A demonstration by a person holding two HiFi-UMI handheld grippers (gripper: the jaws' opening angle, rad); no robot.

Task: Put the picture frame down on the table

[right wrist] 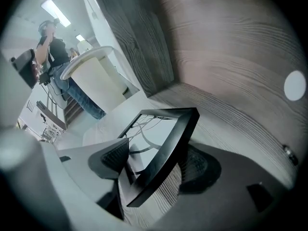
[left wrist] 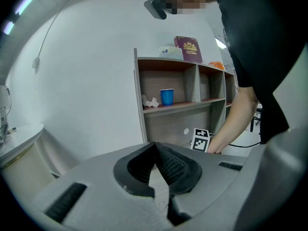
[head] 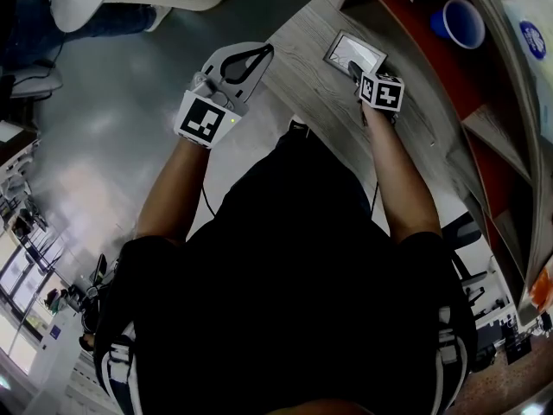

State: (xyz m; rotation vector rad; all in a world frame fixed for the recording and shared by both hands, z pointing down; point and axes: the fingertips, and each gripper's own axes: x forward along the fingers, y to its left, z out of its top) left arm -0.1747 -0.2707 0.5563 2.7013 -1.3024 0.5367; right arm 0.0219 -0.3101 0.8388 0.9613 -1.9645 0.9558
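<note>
Your right forearm reaches ahead toward 1 o'clock, its claw (head: 355, 69) tipped steeply down at the bench (head: 302, 59). The jaws are spread wide, and the picture frame (head: 350, 52) rests unpinched between them on the wood. Your left claw (head: 259, 54) is held nearly level off the bench edge at 11 o'clock, pinched together and empty, and a blue cup (head: 460, 22) stands in the shelf (head: 393, 15) at the frame's 2 o'clock.

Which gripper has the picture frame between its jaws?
The right gripper: the picture frame sits between its open jaws. The left gripper has its jaws closed together on nothing.
</note>
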